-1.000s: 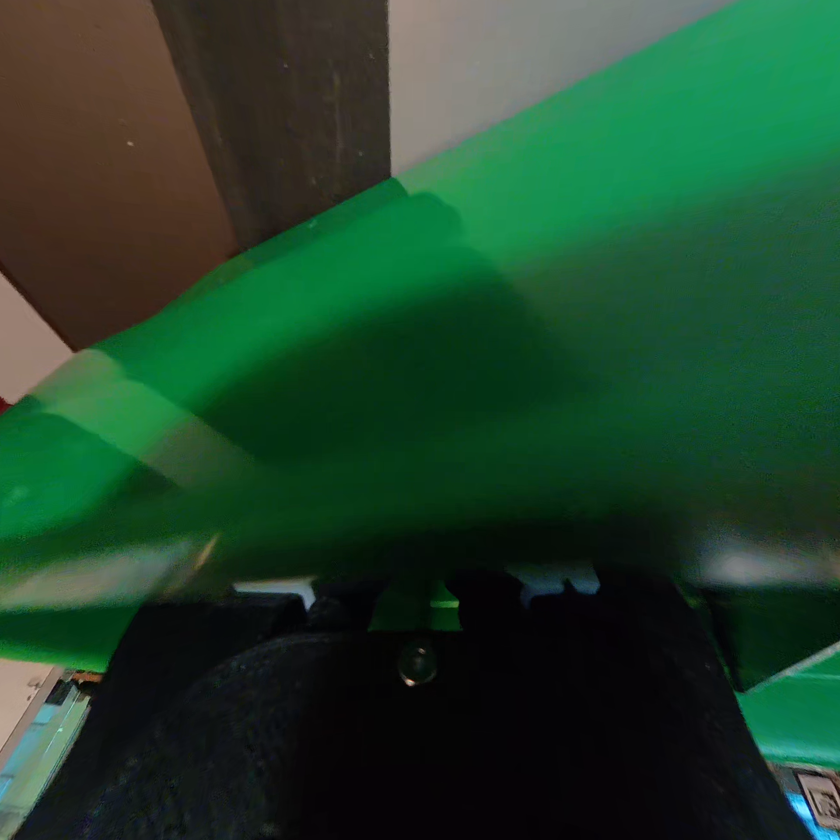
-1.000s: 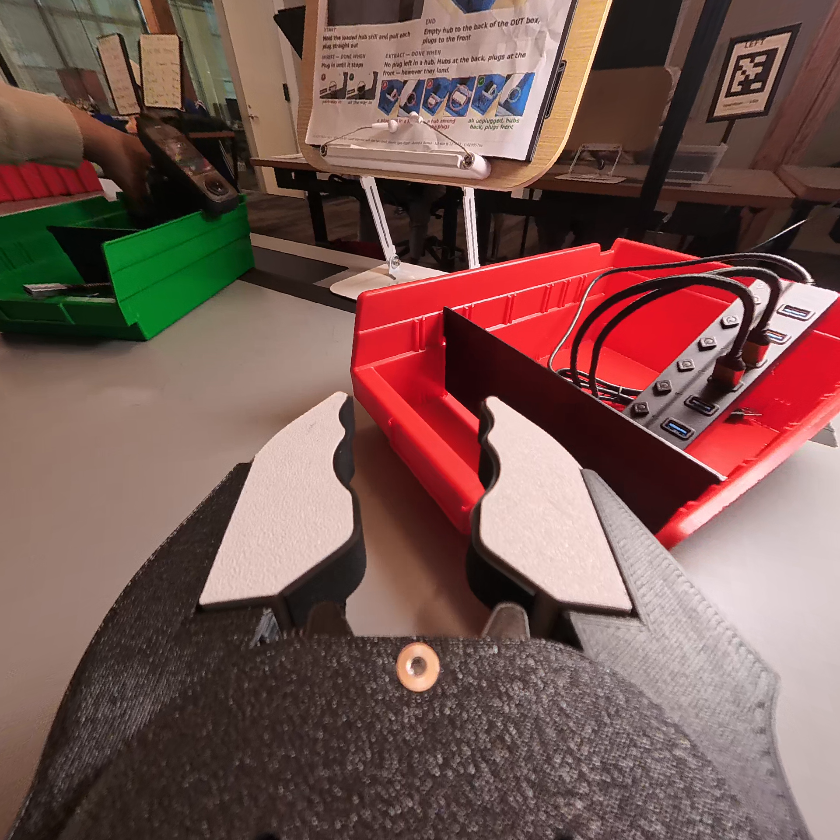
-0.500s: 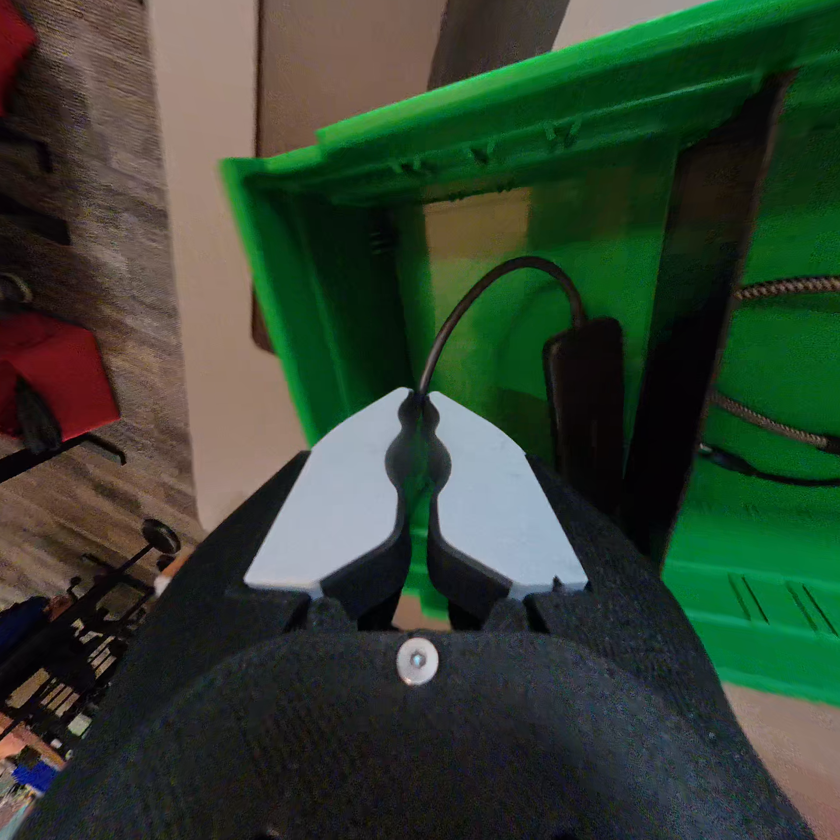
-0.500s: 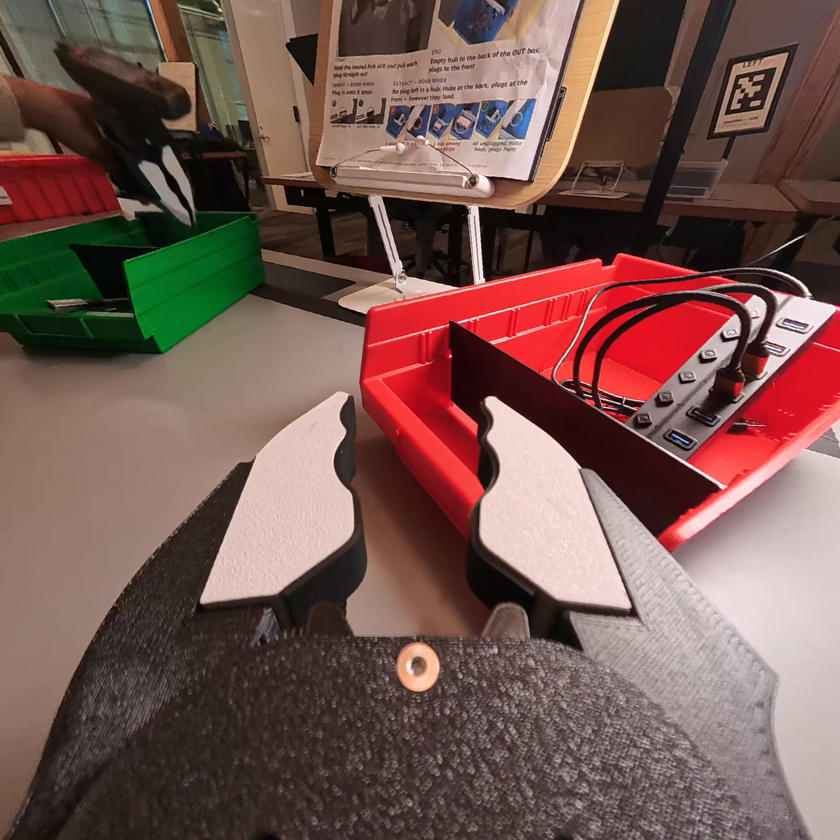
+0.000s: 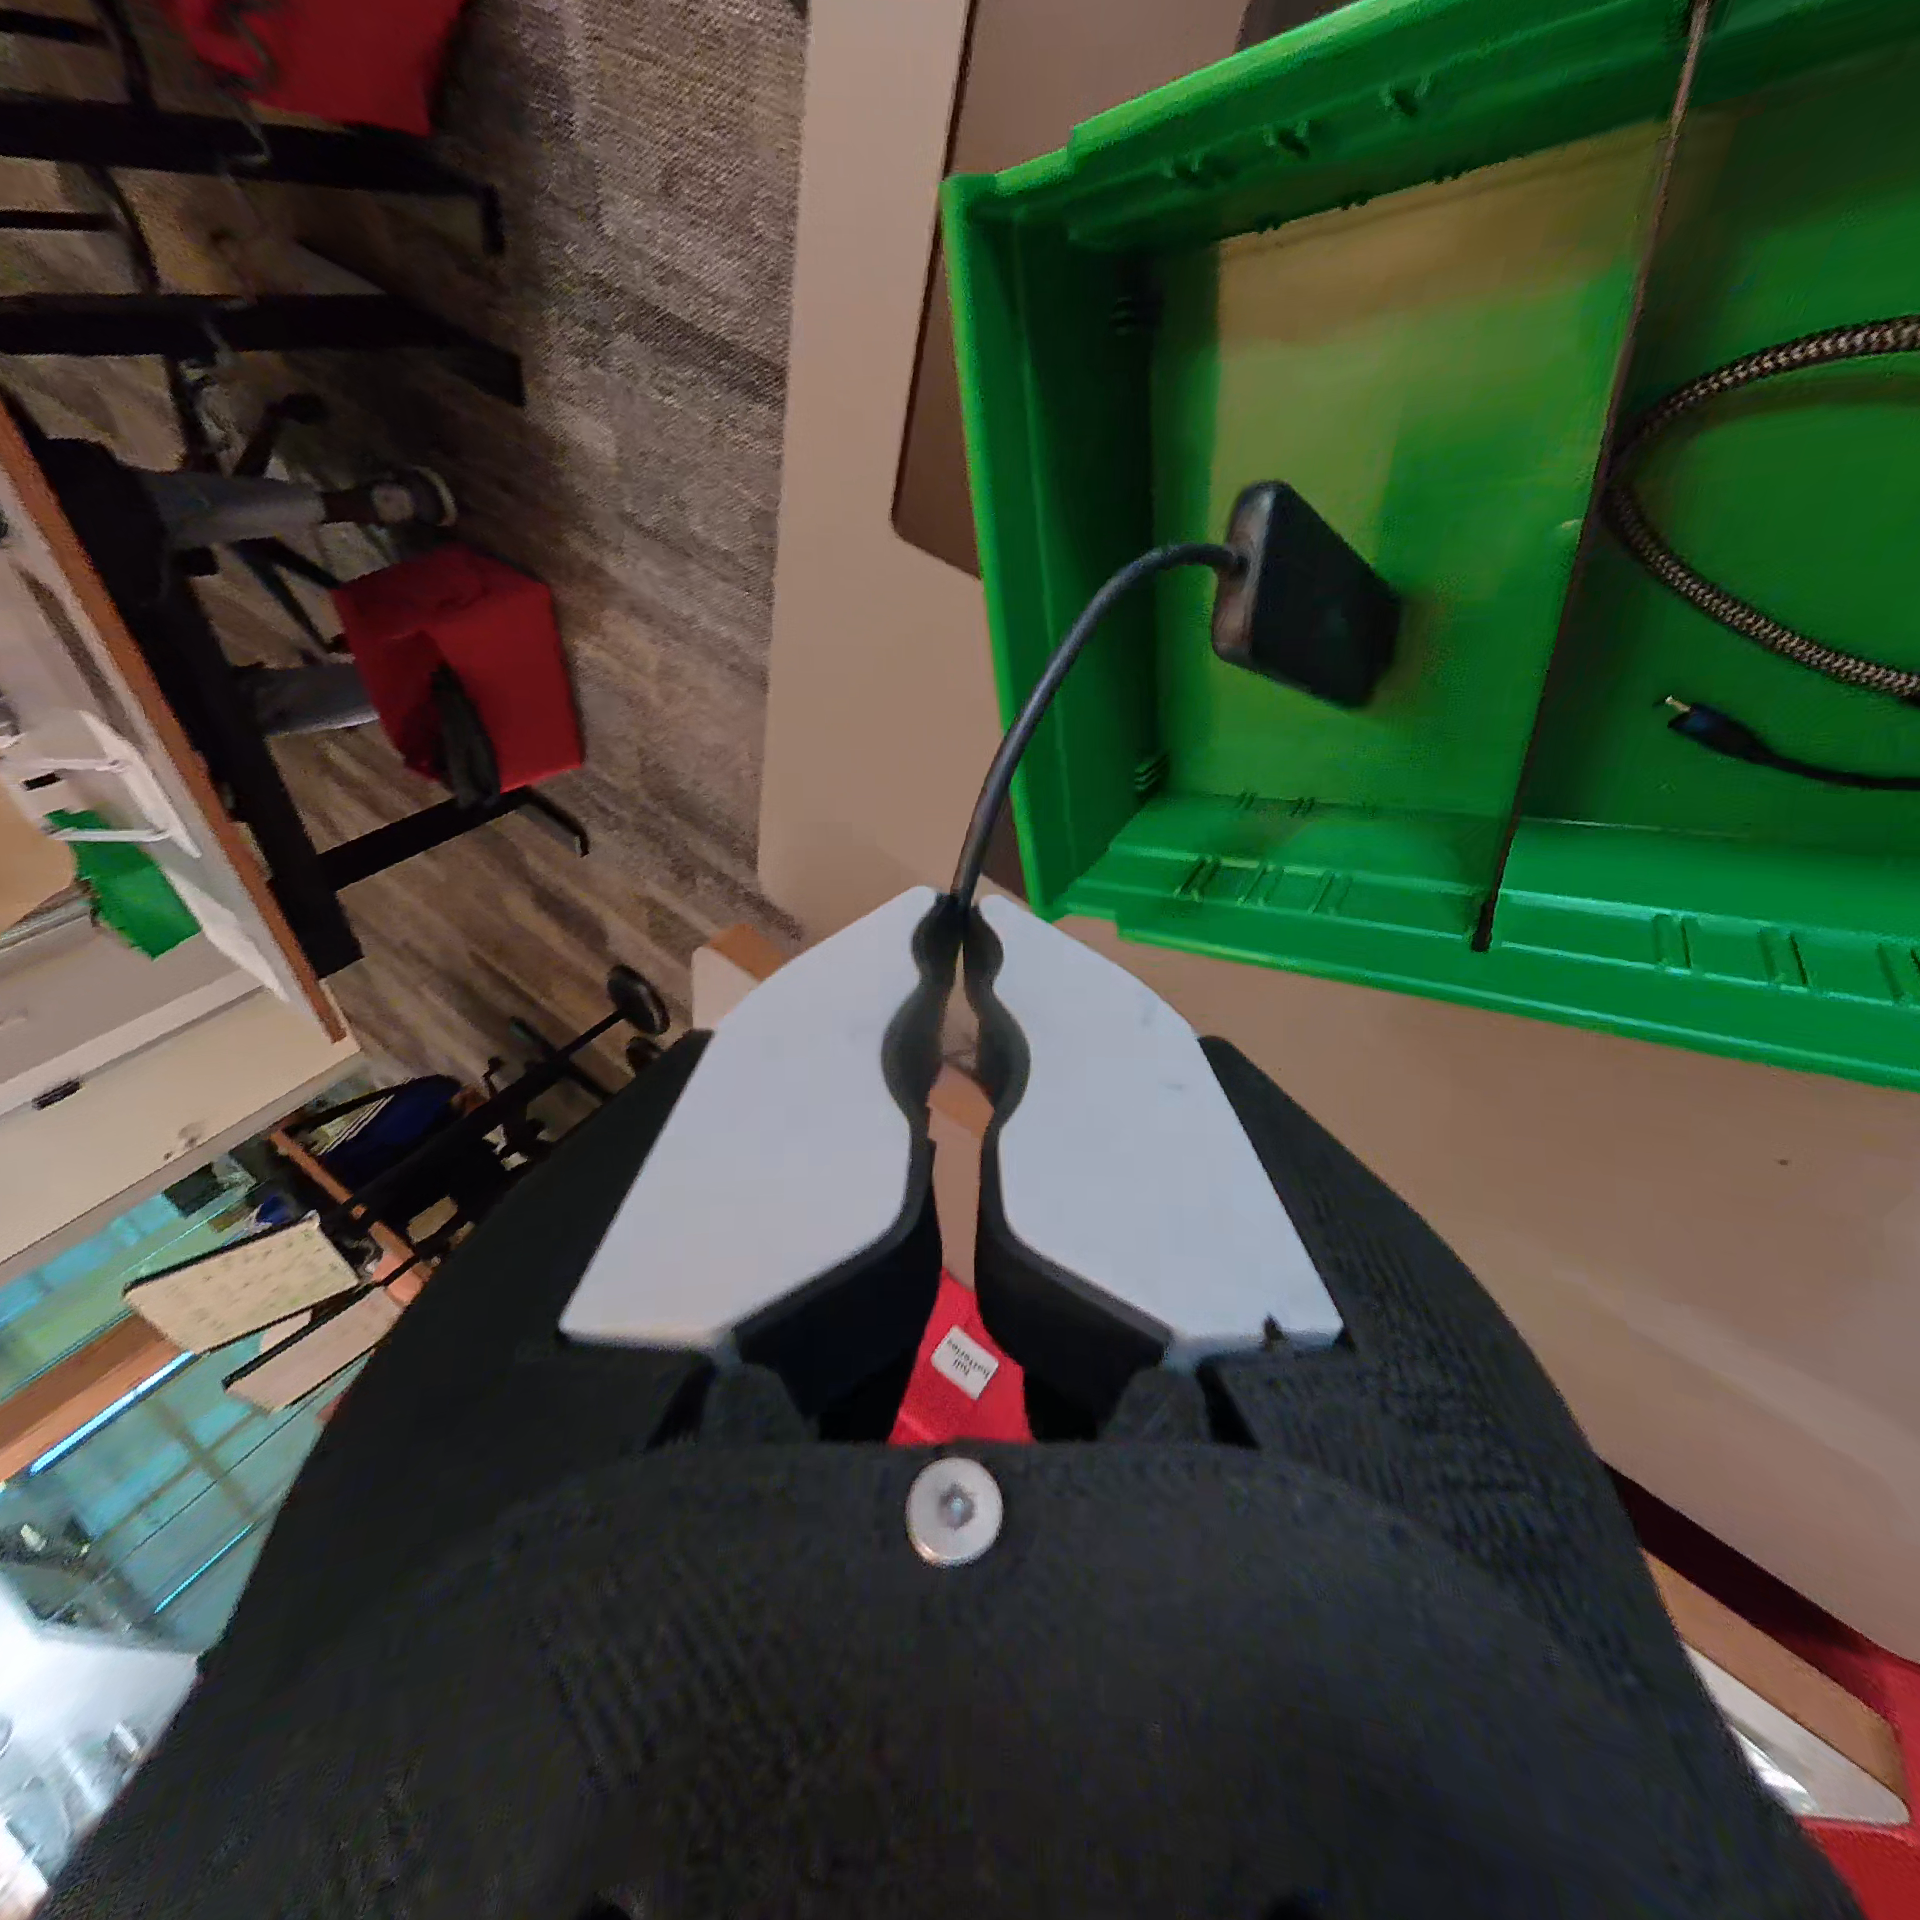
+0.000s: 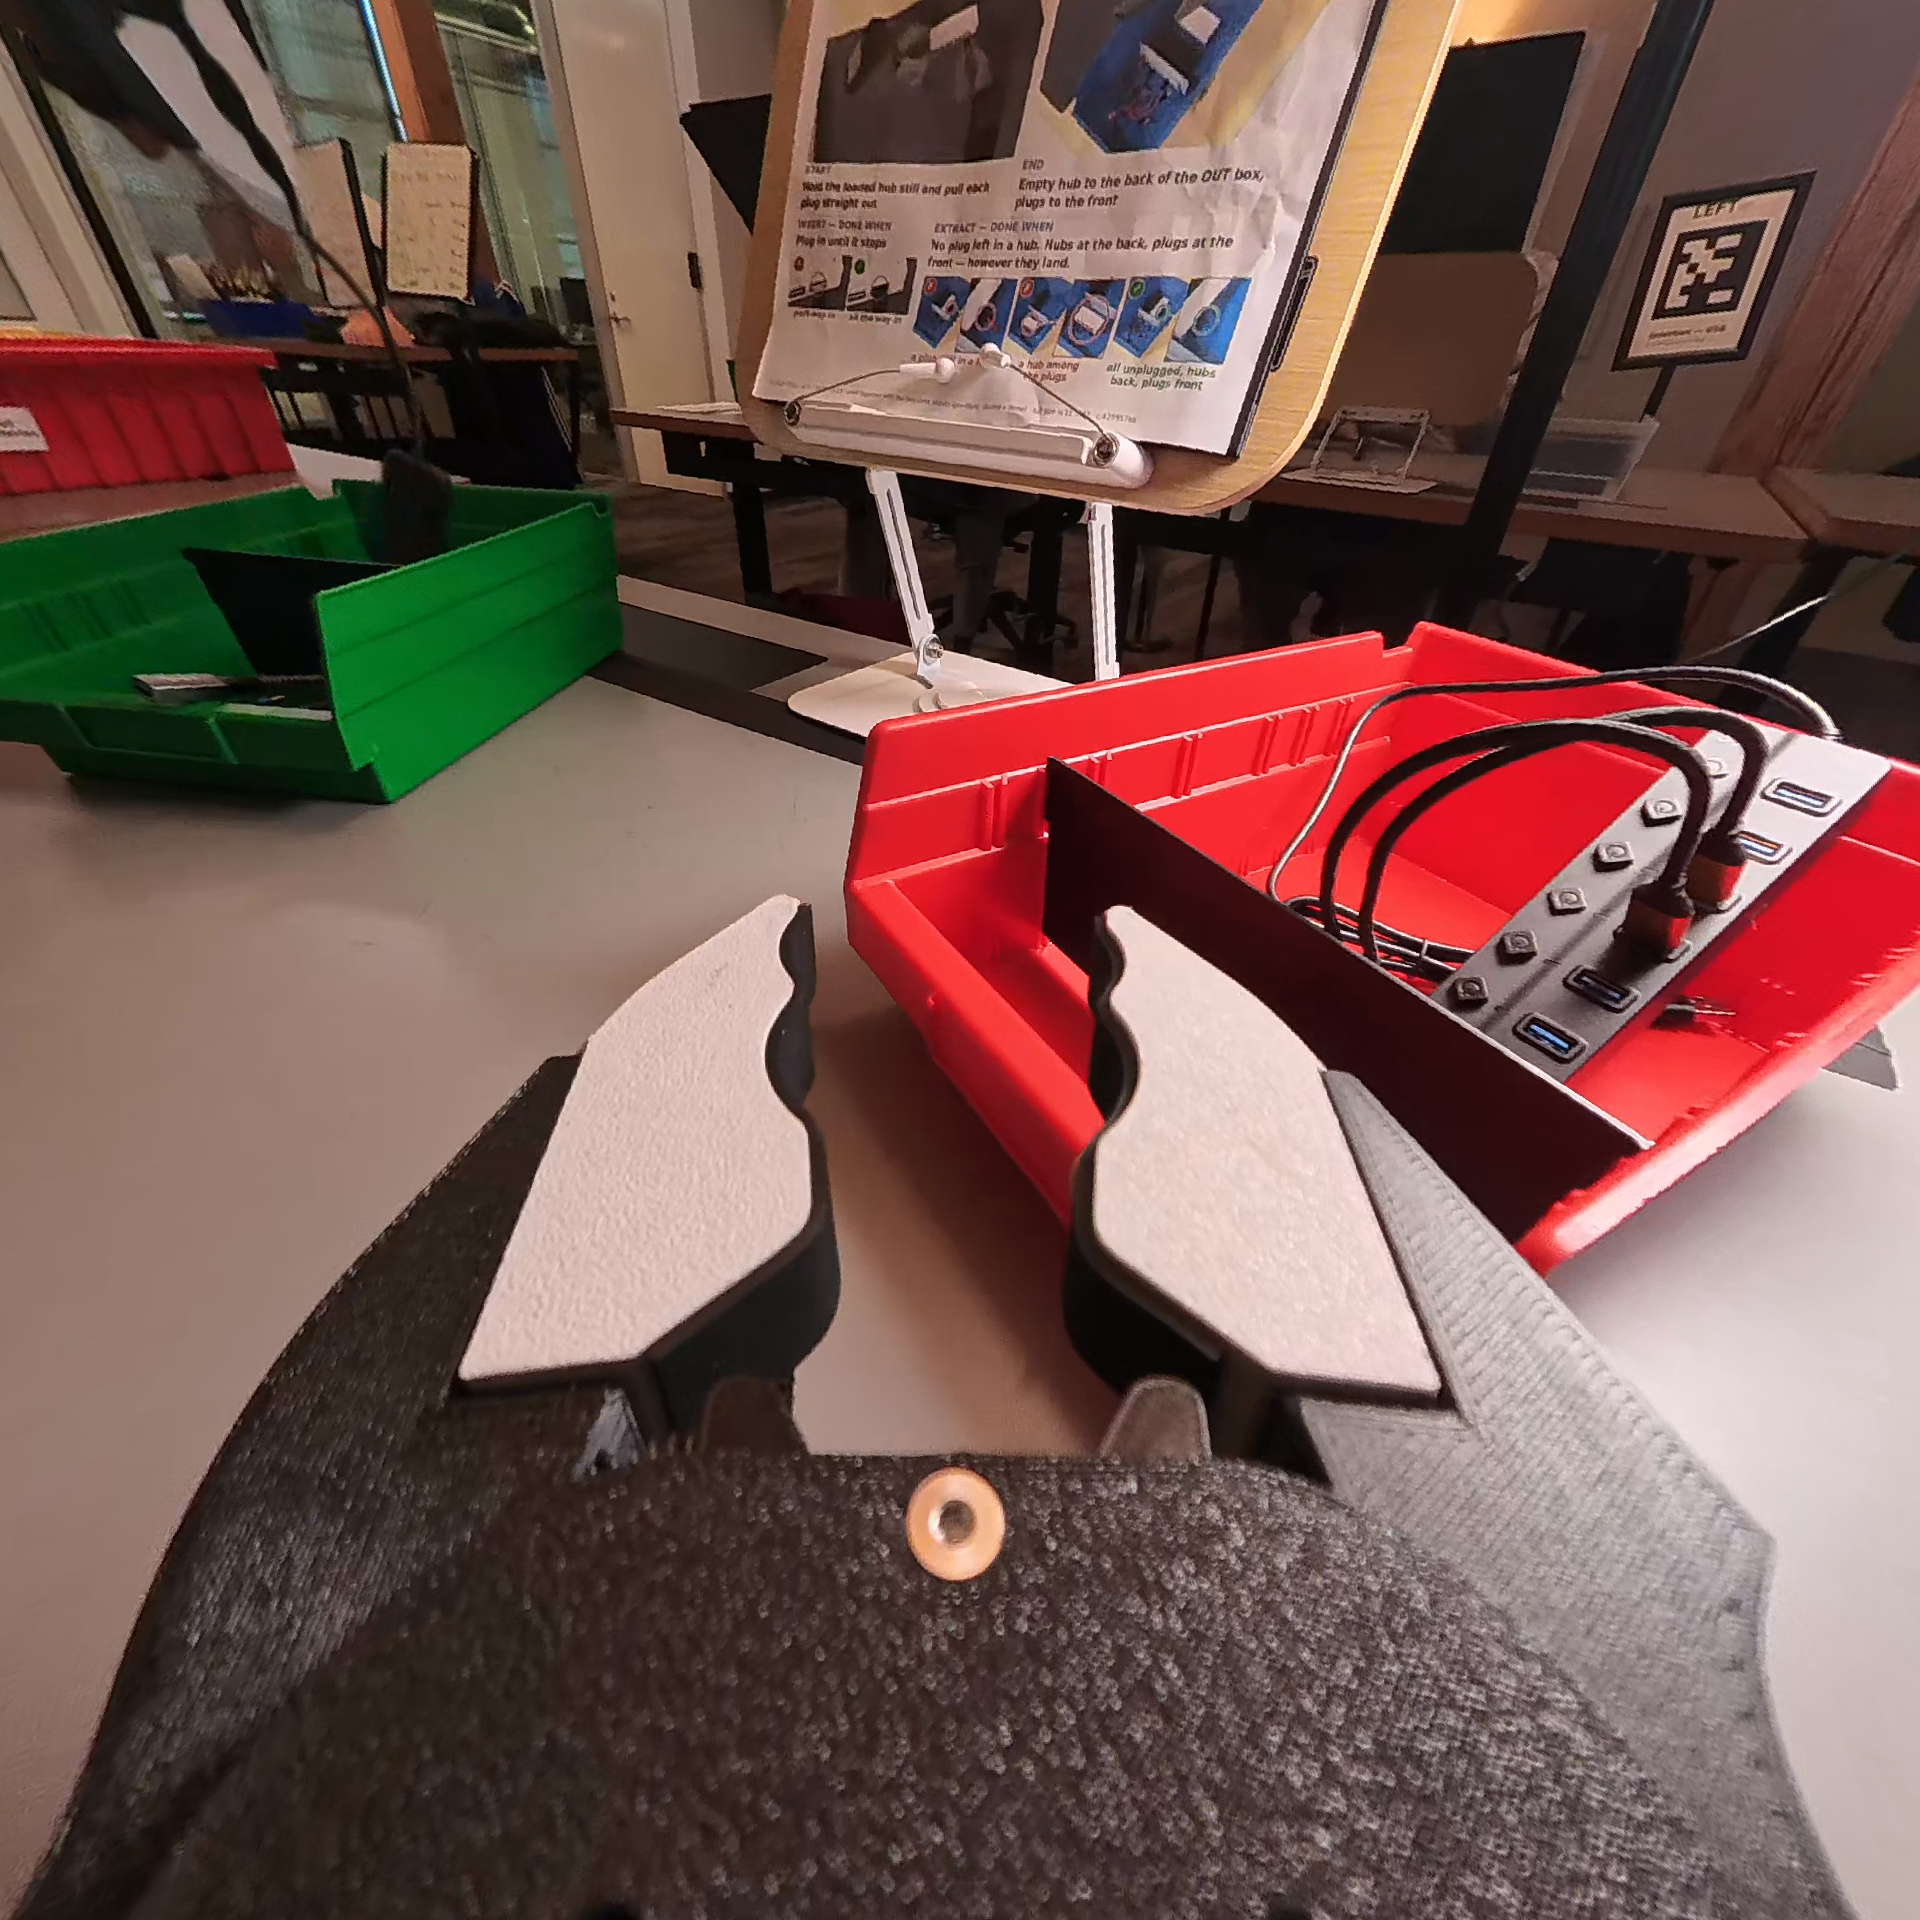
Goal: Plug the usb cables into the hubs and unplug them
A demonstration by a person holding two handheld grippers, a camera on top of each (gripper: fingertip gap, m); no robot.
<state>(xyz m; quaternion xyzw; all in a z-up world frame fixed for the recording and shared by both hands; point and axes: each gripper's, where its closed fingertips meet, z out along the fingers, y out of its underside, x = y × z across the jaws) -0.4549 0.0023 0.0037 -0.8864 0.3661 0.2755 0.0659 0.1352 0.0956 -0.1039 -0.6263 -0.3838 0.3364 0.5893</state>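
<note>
My left gripper (image 5: 958, 904) is shut on a thin black cable (image 5: 1029, 717). A small black hub (image 5: 1304, 597) hangs from that cable over the green bin (image 5: 1299, 883). The right wrist view shows this hub (image 6: 414, 509) dangling just above the green bin (image 6: 457, 644). A black divider (image 5: 1579, 520) splits the bin; a braided cable (image 5: 1662, 561) and a small plug (image 5: 1704, 722) lie beyond it. My right gripper (image 6: 951, 925) is open and empty over the table, in front of the red bin (image 6: 977, 821). A long black hub (image 6: 1558, 987) lies there with two orange-collared plugs (image 6: 1659, 920) in it.
A black divider (image 6: 1299, 997) crosses the red bin. A document stand with a printed sheet (image 6: 1039, 260) stands behind the bins. Another red bin (image 6: 135, 416) sits at the far left. Grey table top (image 6: 416, 987) lies between the two bins.
My left gripper has risen out of the green bin, shut on the black cable, and the small hub now dangles from it. My right gripper has hardly moved.
</note>
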